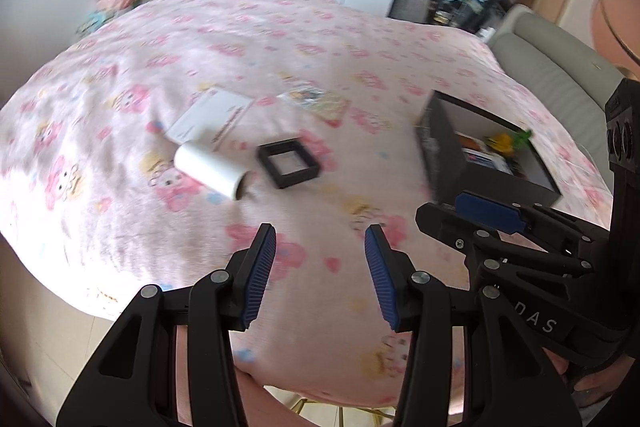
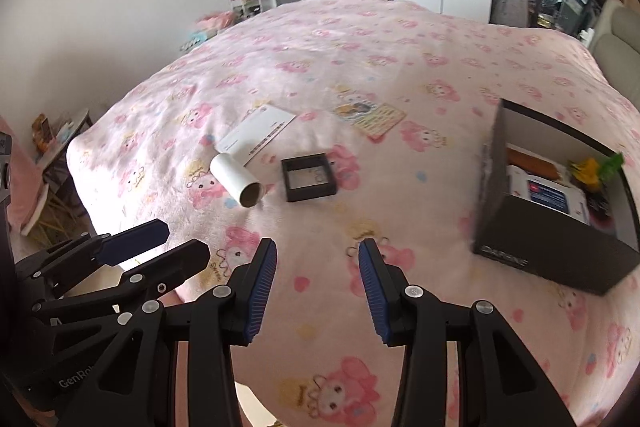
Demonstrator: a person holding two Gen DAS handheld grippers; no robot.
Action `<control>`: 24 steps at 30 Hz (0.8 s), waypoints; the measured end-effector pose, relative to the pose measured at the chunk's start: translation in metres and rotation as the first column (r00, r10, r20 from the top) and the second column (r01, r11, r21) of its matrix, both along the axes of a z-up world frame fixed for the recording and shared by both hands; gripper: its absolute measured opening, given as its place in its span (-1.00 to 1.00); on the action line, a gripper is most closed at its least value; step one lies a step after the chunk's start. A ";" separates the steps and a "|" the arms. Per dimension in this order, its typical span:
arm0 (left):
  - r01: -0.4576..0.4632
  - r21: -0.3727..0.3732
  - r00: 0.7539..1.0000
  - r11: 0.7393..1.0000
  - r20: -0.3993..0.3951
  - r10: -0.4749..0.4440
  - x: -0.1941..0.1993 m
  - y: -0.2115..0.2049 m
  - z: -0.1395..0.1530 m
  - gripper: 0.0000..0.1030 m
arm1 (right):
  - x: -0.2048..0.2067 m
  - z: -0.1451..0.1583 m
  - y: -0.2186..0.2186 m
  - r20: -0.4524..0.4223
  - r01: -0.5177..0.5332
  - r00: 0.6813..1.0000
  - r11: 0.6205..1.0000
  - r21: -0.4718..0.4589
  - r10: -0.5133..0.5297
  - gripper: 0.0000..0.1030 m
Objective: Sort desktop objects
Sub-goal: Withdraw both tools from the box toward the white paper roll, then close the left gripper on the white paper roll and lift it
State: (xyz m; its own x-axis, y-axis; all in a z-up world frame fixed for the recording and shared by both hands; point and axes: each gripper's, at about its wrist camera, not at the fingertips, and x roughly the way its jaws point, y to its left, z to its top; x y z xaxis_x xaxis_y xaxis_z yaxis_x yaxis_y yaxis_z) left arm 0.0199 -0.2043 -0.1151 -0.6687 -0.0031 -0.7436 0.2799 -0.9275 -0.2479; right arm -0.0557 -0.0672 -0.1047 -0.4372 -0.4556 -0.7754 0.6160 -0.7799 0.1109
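Observation:
On the pink patterned tablecloth lie a white paper roll (image 1: 211,166) (image 2: 236,179), a small black square frame (image 1: 289,163) (image 2: 309,177), a white envelope (image 1: 212,119) (image 2: 258,135) and a colourful card (image 1: 320,101) (image 2: 374,117). A black box (image 1: 486,163) (image 2: 560,203) at the right holds a yellow-green toy and printed packets. My left gripper (image 1: 320,239) (image 2: 160,239) is open and empty, above the cloth near the front edge. My right gripper (image 2: 317,251) (image 1: 472,207) is open and empty, just right of the left one, by the box's near corner.
The table's front edge drops to a tiled floor just below the grippers. A grey sofa (image 1: 560,67) stands behind the box at the right. A small side table (image 2: 60,139) with clutter stands at the left. Cabinets and a shelf line the far wall.

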 end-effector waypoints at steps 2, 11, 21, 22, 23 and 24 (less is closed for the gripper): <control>-0.026 0.014 1.000 1.000 0.010 0.026 -0.004 -0.015 -0.009 -0.10 | -0.008 -0.010 -0.016 0.013 -0.019 1.000 1.000 0.008 0.019 -0.25; -0.087 0.110 0.996 0.990 0.038 0.083 -0.030 -0.081 -0.046 -0.10 | -0.042 -0.039 -0.078 0.081 -0.064 0.995 0.998 0.026 0.061 -0.25; -0.196 0.192 0.980 0.962 0.066 0.187 -0.091 -0.177 -0.093 -0.10 | -0.079 -0.092 -0.137 0.205 -0.043 0.978 0.997 0.065 0.028 -0.25; -0.200 0.200 0.979 0.959 0.073 0.189 -0.094 -0.181 -0.098 -0.10 | -0.080 -0.094 -0.140 0.210 -0.045 0.977 0.997 0.060 0.032 -0.25; -0.199 0.210 0.979 0.957 0.078 0.186 -0.097 -0.184 -0.103 -0.10 | -0.082 -0.097 -0.143 0.214 -0.048 0.976 0.997 0.055 0.035 -0.25; -0.195 0.220 0.980 0.956 0.083 0.181 -0.102 -0.186 -0.108 -0.10 | -0.083 -0.099 -0.146 0.218 -0.051 0.975 0.997 0.051 0.039 -0.25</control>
